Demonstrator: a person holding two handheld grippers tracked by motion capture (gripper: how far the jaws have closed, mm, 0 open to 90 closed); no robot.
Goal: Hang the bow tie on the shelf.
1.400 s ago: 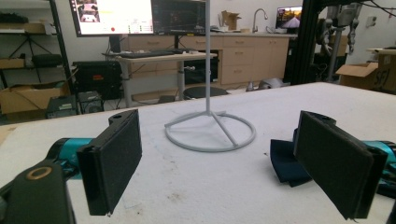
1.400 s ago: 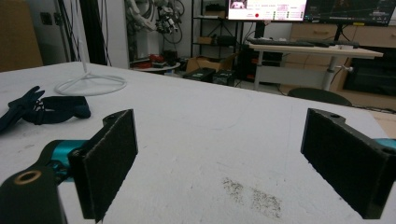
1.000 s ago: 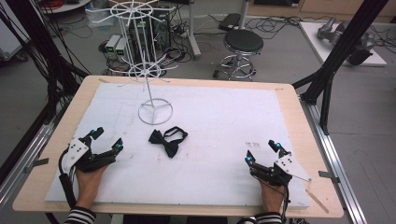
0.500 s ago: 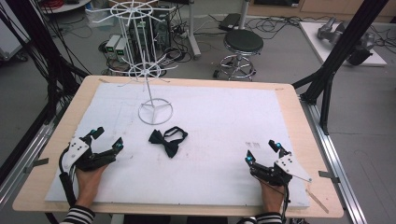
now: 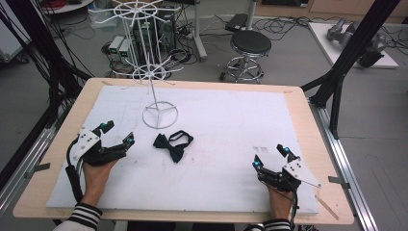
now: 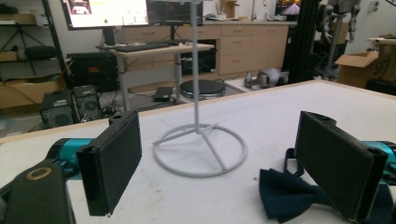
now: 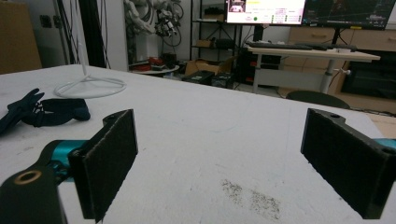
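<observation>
1. We see the left gripper (image 5: 117, 134) low over the white mat (image 5: 231, 120) near the table's front left, jaws spread wide, nothing between them. The person's left hand (image 5: 96, 175) holds it from behind; a striped sleeve (image 5: 84, 216) shows at the table edge.

2. The bow tie (image 5: 172, 144), dark navy, lies flat on the mat just right of the left gripper, apart from it. Its strap loops out behind the knot.

3. In the left gripper view the bow tie (image 6: 285, 196) sits low at the right, partly behind the right-hand pad. We see no contact between pad and cloth.

4. The white wire stand (image 5: 159, 113) rests its round base on the mat just behind the bow tie, pole upright, spoked tiers above. Base and bow tie lie near, not touching. In the left gripper view the ring base (image 6: 201, 149) lies straight ahead between the jaws, farther off.

5. The right gripper (image 5: 270, 156) sits at the front right of the mat, well apart from the bow tie, jaws spread, holding nothing. The right hand (image 5: 279, 204) grips it from below.

6. In the right gripper view we see bare mat between the pads, with a dark smudge (image 7: 252, 196) close ahead. The bow tie (image 7: 44, 112) and stand base (image 7: 91, 86) lie far off at the left.

7. Behind the table: a black stool (image 5: 250, 45) on the floor.
</observation>
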